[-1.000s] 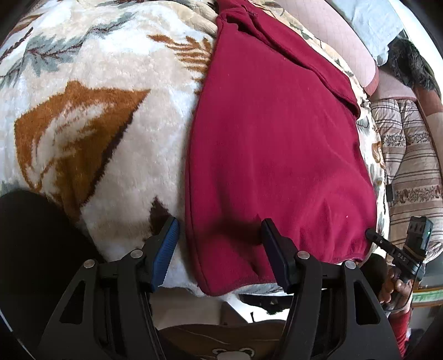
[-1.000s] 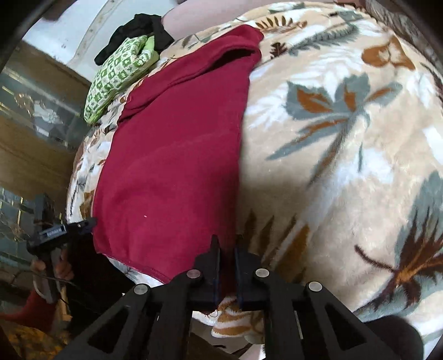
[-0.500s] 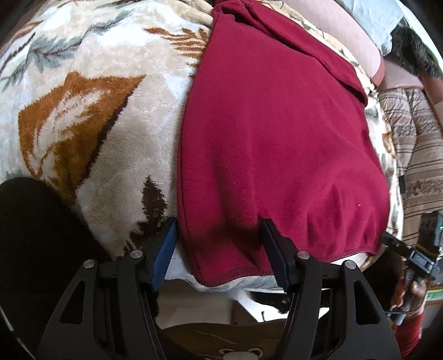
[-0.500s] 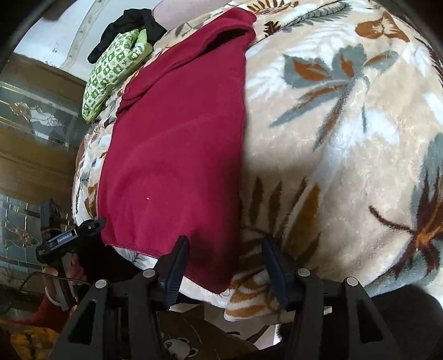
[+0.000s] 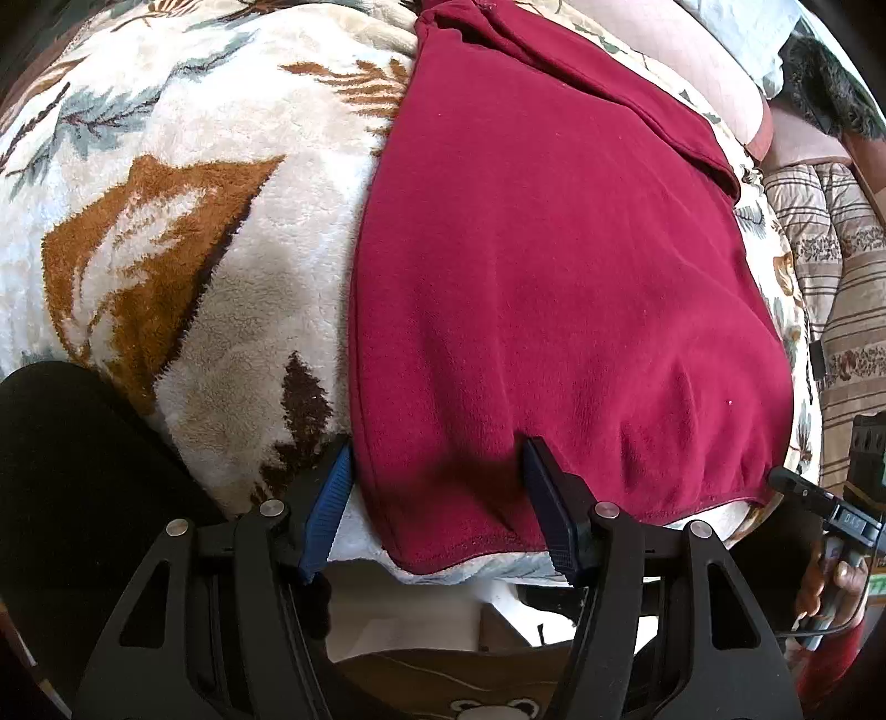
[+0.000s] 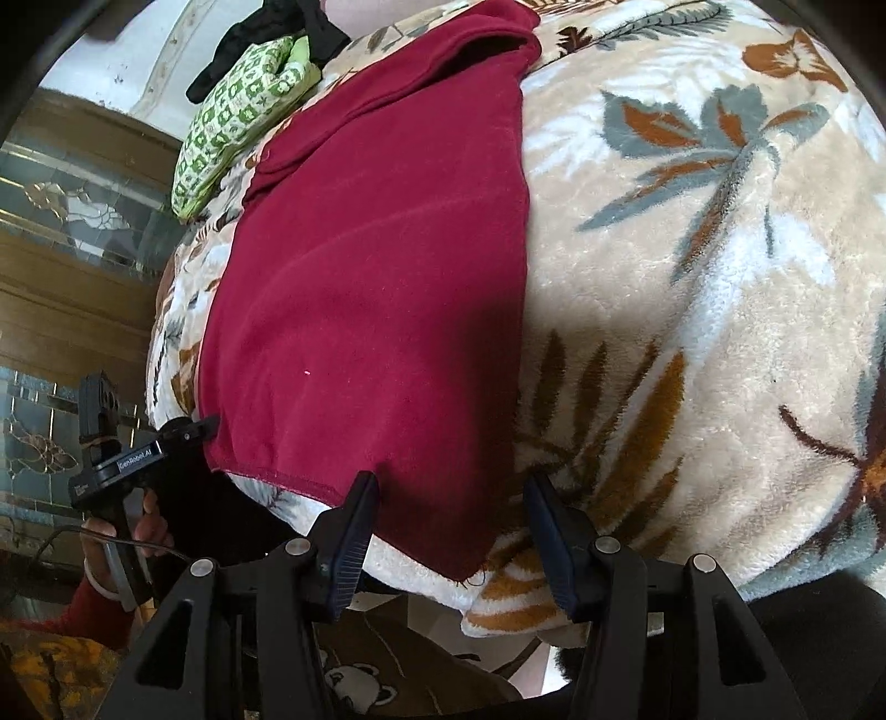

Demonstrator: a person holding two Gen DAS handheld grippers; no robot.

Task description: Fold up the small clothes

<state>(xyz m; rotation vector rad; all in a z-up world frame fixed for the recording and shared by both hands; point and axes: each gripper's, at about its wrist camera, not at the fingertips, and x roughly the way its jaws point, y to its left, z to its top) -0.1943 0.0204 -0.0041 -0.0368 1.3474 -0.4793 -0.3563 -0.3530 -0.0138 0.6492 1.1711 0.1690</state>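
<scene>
Left gripper [image 5: 437, 498] and right gripper [image 6: 451, 526] both gape wide, side by side, holding nothing

Red garment [image 5: 554, 288] — flat, spread out

A plush cream blanket with rust, grey-blue and brown leaf prints [image 6: 692, 266] is covering the work surface and is draping over its near edge. Wooden cabinet doors with leaded decorative glass panels [image 6: 61, 232] are standing at the left of the right wrist view, below a white wall [image 6: 138, 50]. A striped beige floral quilt [image 5: 836, 266] is lying at the right of the left wrist view. Daylight is falling across the blanket.
</scene>
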